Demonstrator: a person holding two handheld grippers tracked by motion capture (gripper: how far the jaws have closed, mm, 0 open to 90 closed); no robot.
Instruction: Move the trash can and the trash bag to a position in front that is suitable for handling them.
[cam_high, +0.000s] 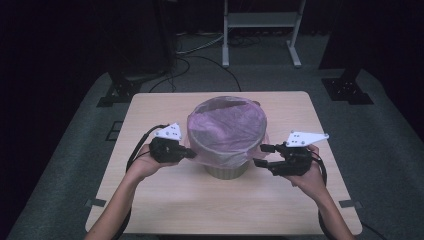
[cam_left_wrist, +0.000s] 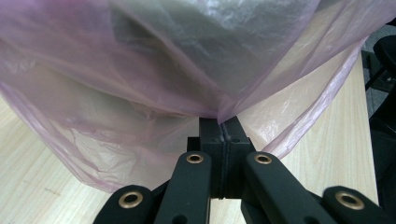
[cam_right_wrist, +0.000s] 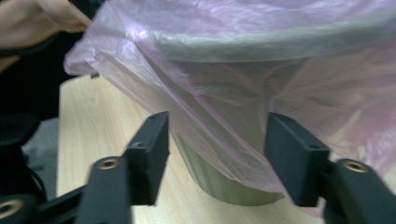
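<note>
A pink bag (cam_high: 226, 125) lines the bin (cam_high: 226, 170), draped over its rim. The left gripper (cam_high: 189, 152) pinches the bag's edge; the right gripper (cam_high: 264, 155) gapes empty beside the bin, table (cam_high: 200, 205) bare around.

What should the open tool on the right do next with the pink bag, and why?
Probably close the right tool on the pink bag hanging in front of it. Its jaws stand apart with loose film between them, while the left tool already pinches the other side, so the bag can be pulled evenly over the bin.
</note>
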